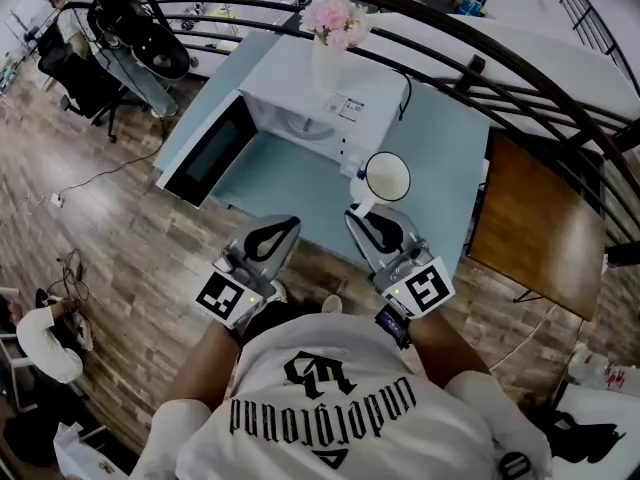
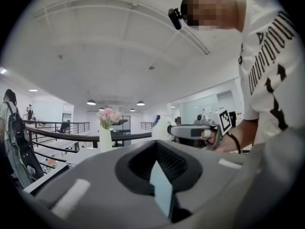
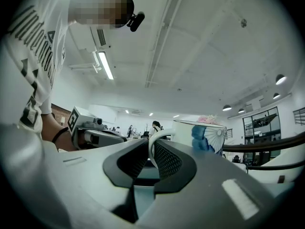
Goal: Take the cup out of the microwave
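A white cup (image 1: 387,177) with a blue fan pattern (image 3: 206,135) hangs over the light blue table (image 1: 445,153), in front of the white microwave (image 1: 325,108). The microwave's door (image 1: 205,153) stands swung open to the left. My right gripper (image 1: 363,211) is shut on the cup's handle (image 3: 152,149), which runs between its jaws. To its left, my left gripper (image 1: 288,225) hovers near the table's front edge with its tips together and nothing in them. From the left gripper view (image 2: 155,146), the cup (image 2: 161,128) shows beside the right gripper (image 2: 193,130).
A white vase of pink flowers (image 1: 333,30) stands on top of the microwave. A brown wooden table (image 1: 535,218) sits to the right. A black curved railing (image 1: 470,53) runs behind the table. A person with a backpack (image 1: 130,28) is at far left.
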A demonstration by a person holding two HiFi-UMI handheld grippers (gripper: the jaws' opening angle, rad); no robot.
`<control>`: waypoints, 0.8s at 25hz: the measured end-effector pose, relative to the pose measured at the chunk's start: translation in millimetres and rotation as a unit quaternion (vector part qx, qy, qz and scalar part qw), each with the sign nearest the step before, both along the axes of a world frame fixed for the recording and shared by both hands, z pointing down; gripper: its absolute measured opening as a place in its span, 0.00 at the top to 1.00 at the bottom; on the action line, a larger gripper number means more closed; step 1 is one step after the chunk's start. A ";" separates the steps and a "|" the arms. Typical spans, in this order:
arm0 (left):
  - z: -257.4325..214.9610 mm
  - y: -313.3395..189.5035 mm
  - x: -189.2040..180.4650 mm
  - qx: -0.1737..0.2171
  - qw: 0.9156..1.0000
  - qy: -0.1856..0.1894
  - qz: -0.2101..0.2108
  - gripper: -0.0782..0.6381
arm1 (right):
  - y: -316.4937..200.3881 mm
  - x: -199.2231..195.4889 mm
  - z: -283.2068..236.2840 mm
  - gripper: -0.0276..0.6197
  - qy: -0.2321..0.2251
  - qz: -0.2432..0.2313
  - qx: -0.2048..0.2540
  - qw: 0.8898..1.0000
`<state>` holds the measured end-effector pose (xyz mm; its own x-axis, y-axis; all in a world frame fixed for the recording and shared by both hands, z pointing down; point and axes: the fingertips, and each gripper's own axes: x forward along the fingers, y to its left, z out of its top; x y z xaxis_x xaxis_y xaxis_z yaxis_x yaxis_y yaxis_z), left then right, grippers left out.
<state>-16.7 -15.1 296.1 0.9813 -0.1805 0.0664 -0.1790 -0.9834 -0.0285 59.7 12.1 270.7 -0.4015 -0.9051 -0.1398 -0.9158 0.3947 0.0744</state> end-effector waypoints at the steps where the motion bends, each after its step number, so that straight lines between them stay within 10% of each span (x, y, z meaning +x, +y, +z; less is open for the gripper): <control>1: -1.8 4.3 -3.0 0.003 1.000 0.001 0.000 0.82 | 5.6 -2.2 -0.7 0.89 0.001 0.001 0.001 1.000; 20: -24.3 33.0 -124.6 0.015 0.999 0.014 0.047 0.82 | 53.1 -117.7 -27.1 0.89 0.007 0.045 0.015 0.999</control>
<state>-141.3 17.9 271.8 0.9955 -0.0884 0.0342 -0.0865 -0.9947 -0.0549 -58.0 65.2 243.6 -0.3208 -0.9331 -0.1626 -0.9462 0.3080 0.0988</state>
